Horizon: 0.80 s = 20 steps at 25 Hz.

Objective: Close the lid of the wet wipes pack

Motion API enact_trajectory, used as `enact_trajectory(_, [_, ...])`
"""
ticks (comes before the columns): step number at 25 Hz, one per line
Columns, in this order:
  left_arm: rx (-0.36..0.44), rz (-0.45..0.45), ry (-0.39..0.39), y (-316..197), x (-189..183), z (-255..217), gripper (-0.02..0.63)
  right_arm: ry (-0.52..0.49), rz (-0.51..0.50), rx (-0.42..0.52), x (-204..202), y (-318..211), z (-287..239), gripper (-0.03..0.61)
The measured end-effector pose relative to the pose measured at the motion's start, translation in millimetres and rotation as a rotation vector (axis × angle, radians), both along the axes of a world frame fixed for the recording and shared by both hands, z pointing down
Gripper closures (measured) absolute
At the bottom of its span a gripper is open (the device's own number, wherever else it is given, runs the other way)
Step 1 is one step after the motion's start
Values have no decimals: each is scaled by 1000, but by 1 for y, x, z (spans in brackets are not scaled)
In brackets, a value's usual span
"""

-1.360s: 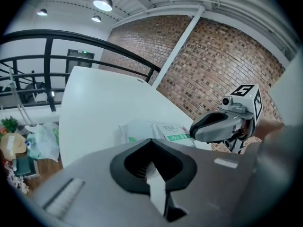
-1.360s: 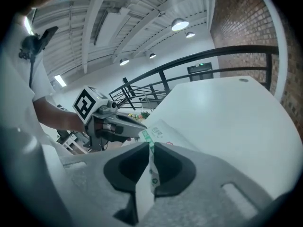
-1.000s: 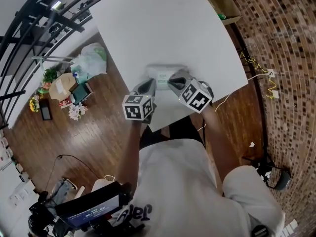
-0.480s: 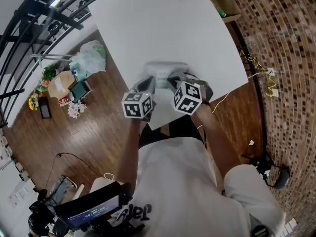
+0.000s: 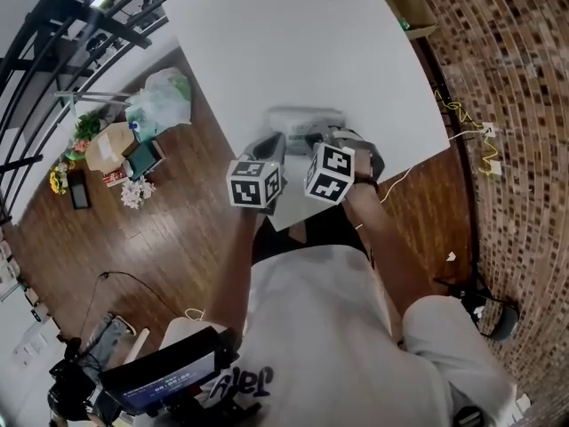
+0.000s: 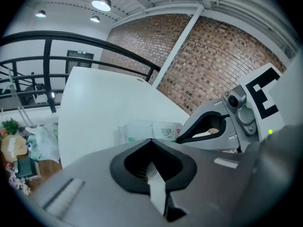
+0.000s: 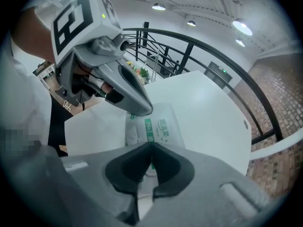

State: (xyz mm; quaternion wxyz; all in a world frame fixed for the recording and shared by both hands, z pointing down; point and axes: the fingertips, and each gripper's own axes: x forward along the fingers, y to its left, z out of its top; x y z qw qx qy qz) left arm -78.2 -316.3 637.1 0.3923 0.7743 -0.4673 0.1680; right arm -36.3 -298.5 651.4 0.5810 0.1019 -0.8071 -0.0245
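The wet wipes pack (image 5: 307, 118), white with green print, lies on the white table (image 5: 267, 43) near its front edge. Both grippers hang over the pack's near end. In the left gripper view my left gripper (image 6: 151, 140) is shut and empty, and the pack (image 6: 144, 130) lies just beyond its tips. My right gripper (image 7: 151, 144) points steeply down at the pack (image 7: 161, 124), jaws shut with nothing seen between them. Whether its tips touch the pack, I cannot tell. The lid is hidden behind the jaws. From the head view the left gripper (image 5: 274, 142) and right gripper (image 5: 313, 139) stand side by side.
The table's front edge (image 5: 289, 223) is close under the grippers. A cardboard box (image 5: 404, 7) stands beyond the table's far right corner. Bags and boxes (image 5: 133, 127) lie on the wooden floor to the left. A black railing (image 7: 199, 51) runs past the table.
The right gripper has rolled and tipped further down over the pack, so its marker cube shows another face. The left gripper has stayed where it was.
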Motion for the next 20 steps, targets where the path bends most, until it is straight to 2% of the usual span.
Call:
enact_trajectory(2, [0, -4, -4, 0, -2, 0, 599, -30, 16, 22, -2, 0, -1, 584])
enact_trajectory(5, [-1, -17, 2, 1, -2, 0, 598, -168, 55, 43, 0, 4, -9, 583])
enact_trajectory(7, [0, -25, -2, 1, -3, -1, 598, -223, 89, 43, 1, 5, -12, 556])
enact_trajectory(12, [-3, -16, -15, 0, -4, -1, 598, -119, 31, 91, -3, 6, -6, 549])
enact_trajectory(16, [-17, -10, -41, 0, -2, 1, 603, -46, -14, 91, -3, 5, -1, 548])
enact_trajectory(20, [-34, 8, -24, 0, 1, 1, 610, -3, -7, 62, -3, 4, 2, 546])
